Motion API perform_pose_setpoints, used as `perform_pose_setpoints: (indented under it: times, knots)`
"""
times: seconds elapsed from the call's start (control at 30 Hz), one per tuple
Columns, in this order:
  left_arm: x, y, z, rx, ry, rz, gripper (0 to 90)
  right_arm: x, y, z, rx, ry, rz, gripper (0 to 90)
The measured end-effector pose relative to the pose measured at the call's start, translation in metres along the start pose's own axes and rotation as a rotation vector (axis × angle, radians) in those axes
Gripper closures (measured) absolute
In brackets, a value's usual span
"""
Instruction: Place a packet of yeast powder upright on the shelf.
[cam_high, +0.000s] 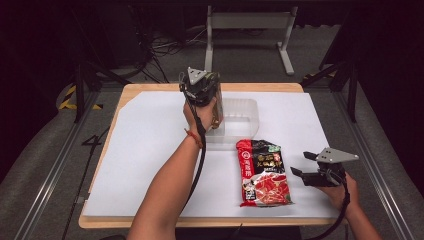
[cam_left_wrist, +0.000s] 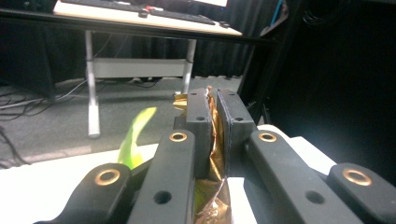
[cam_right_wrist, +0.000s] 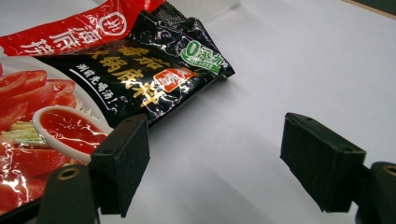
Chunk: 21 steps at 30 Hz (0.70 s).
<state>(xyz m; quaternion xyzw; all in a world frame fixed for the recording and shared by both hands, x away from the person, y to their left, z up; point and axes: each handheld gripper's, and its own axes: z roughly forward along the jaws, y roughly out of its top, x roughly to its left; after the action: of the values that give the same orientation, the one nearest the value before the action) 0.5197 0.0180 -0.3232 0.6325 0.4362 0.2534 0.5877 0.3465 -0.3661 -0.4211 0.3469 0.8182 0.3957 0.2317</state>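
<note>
— Packet (cam_left_wrist: 214, 140) pinched tight in my left gripper (cam_left_wrist: 215, 122), above the tub (cam_high: 239, 117)?
— Yes; lower it in next. My right gripper (cam_right_wrist: 215, 161) gapes empty, pouch (cam_right_wrist: 93, 84) just beside its left jaw.

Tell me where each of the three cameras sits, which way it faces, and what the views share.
High view: above the person's side, facing forward and down on the white-covered table; both forearms enter from below, left gripper raised by the clear plastic tray.
Left gripper view: on the left gripper, facing the far floor and desk legs; jaws shut on a crinkled gold foil packet.
Right gripper view: on the open right gripper, facing low across the table.
Shared: the red-and-black soup base pouch in the high and right gripper views.
</note>
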Motion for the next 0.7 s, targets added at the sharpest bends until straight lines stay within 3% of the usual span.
perform_pose_setpoints:
  times: [0.23, 0.33, 0.6, 0.7]
  knots:
    - [0.003, -0.013, -0.010, 0.007, -0.118, 0.013, 82.3, 0.000, 0.001, 0.001, 0.000, 0.002, 0.000, 24.1]
    - [0.003, -0.019, -0.016, 0.007, -0.153, 0.033, 81.9, 0.001, 0.001, 0.002, 0.003, 0.002, -0.003, 24.0]
    - [0.006, -0.030, -0.028, 0.000, -0.201, 0.035, 81.2, 0.002, 0.001, 0.002, 0.002, 0.002, -0.006, 24.0]
    - [0.005, -0.034, -0.034, -0.010, -0.244, 0.042, 81.0, 0.002, 0.001, 0.002, 0.003, 0.004, -0.007, 24.0]
